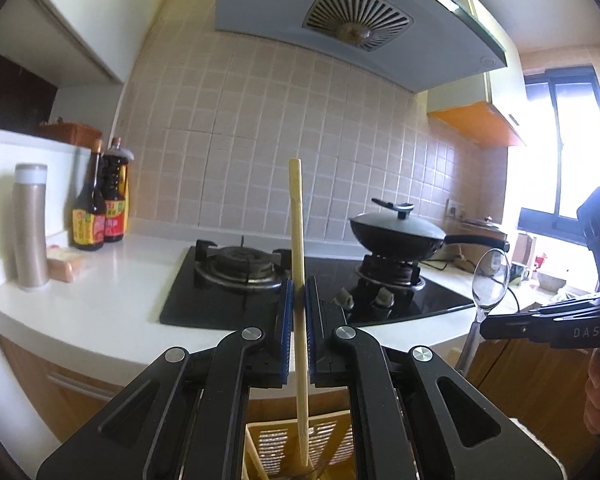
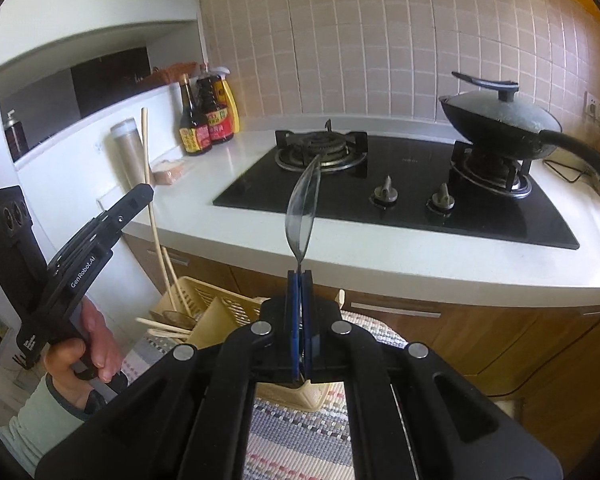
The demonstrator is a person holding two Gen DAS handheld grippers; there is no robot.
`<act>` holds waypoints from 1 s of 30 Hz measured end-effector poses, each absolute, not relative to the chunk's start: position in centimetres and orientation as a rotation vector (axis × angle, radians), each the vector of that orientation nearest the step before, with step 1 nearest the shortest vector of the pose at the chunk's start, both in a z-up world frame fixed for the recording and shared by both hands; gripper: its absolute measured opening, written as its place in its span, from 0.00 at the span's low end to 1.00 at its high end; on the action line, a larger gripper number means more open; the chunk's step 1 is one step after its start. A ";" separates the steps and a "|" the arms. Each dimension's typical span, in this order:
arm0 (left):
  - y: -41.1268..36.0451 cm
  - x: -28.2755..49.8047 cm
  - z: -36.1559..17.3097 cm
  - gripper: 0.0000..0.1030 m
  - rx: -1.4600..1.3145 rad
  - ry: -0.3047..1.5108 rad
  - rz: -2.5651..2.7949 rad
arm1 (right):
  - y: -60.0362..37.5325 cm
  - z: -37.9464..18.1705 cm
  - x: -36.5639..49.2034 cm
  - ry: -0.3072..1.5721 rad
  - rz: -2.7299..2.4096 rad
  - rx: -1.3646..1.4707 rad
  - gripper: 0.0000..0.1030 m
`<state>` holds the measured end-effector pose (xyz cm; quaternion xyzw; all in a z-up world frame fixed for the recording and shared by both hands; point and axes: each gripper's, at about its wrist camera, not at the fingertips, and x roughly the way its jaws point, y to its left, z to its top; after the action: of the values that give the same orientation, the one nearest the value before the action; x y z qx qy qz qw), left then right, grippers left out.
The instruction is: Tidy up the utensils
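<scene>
A single chopstick [image 1: 299, 280] is clamped between the closed fingers of the left gripper [image 1: 299, 300], gripped partway along its shaft so that it stands almost upright, its top end raised against the tiled wall and its lower end reaching down into the cream slotted utensil basket [image 1: 324, 432] below. That near-vertical hold appears chosen so the stick can be dropped or lifted straight through the basket's narrow compartment without catching on the walls. In the right wrist view the same chopstick [image 2: 150, 184] is seen rising beside the left gripper [image 2: 140, 196], which is held by a hand [image 2: 88, 344] in a pale green sleeve.

A clear plastic spoon [image 2: 303, 208] is pinched by its handle in the tightly closed fingers of the right gripper [image 2: 300, 280], bowl upward and edge-on to the camera, over the front edge of the white counter [image 2: 380, 256]. Gripping the thin handle rather than the bowl keeps the hold firm on a slippery, light piece.

More chopsticks [image 2: 164, 326] are seen lying slanted in the basket [image 2: 228, 312], which sits low in front of the cabinet, beside a woven mat [image 2: 292, 432]. The hob [image 2: 380, 200] and lidded wok [image 2: 500, 116] are left untouched, well apart from both utensils. The sorting is judged to be under way, with both pieces not yet set down.
</scene>
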<state>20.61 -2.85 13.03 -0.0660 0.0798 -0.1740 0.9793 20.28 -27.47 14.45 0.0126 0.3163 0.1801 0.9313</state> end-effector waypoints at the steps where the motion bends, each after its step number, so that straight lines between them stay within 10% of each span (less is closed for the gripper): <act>1: -2.8 20.8 12.6 0.04 -0.134 0.162 -0.348 | -27.4 14.1 20.5 0.657 0.375 0.030 0.01; 7: -2.2 20.6 11.4 0.06 -0.158 0.176 -0.377 | -26.8 12.2 20.7 0.705 0.391 0.036 0.01; 11: -1.6 19.4 11.3 0.36 -0.175 0.188 -0.400 | -27.3 11.7 20.2 0.742 0.430 0.095 0.04; 17: -0.3 15.8 12.1 0.61 -0.215 0.189 -0.434 | -28.0 11.3 17.7 0.751 0.451 0.141 0.47; 30: -0.7 6.6 13.8 0.82 -0.187 0.158 -0.463 | -27.1 11.8 9.8 0.687 0.449 0.133 0.58</act>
<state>6.62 -0.67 13.78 -0.0923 0.0782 -0.2291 0.9659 9.76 -27.09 11.84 0.0646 0.3338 0.2180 0.9148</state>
